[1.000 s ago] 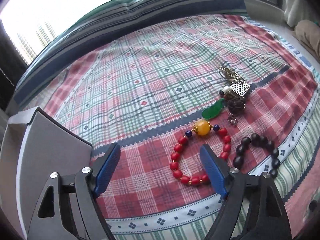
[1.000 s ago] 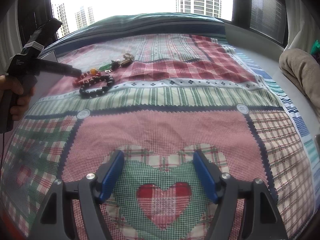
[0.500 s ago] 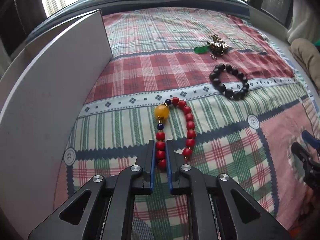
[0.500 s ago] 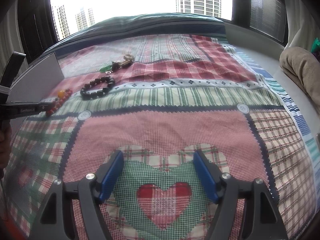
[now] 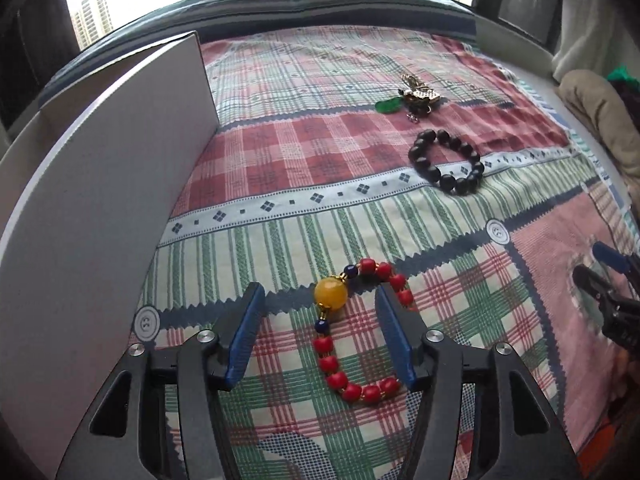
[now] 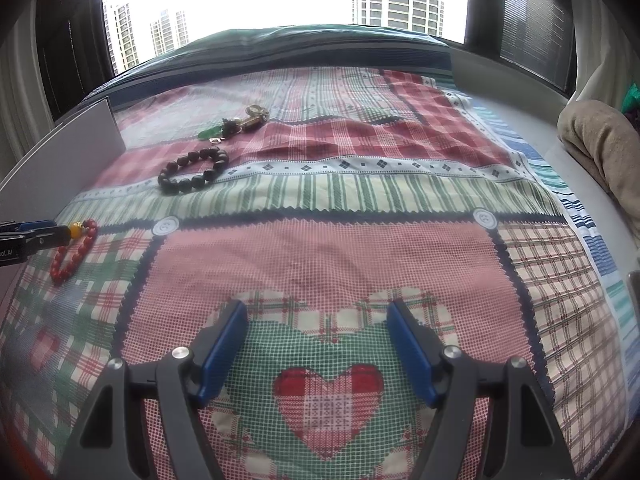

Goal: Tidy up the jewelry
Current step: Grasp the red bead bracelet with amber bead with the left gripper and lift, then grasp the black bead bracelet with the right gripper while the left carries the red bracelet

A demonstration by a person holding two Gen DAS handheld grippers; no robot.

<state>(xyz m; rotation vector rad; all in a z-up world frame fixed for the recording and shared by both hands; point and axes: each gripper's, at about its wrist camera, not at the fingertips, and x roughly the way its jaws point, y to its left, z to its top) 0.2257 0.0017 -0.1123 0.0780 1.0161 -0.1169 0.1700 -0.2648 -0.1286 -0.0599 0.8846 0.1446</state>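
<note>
Red bead bracelet (image 5: 362, 334) lies between spread left gripper (image 5: 320, 338) fingers, unheld; right gripper (image 6: 316, 346) spread, empty; grey box (image 5: 104, 184) at nine o'clock.

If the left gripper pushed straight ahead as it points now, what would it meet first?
Probably the red bead bracelet: it lies on the quilt between the open fingers of the left gripper, yellow bead foremost. Height above the cloth is unclear.

Under my fingers stretches a patchwork plaid bedspread (image 5: 304, 152). Directly on it lie a red bead bracelet (image 5: 360, 332) with a yellow bead, farther off a black bead bracelet (image 5: 446, 161), and beyond that a keychain cluster (image 5: 414, 96) with a green charm.
</note>
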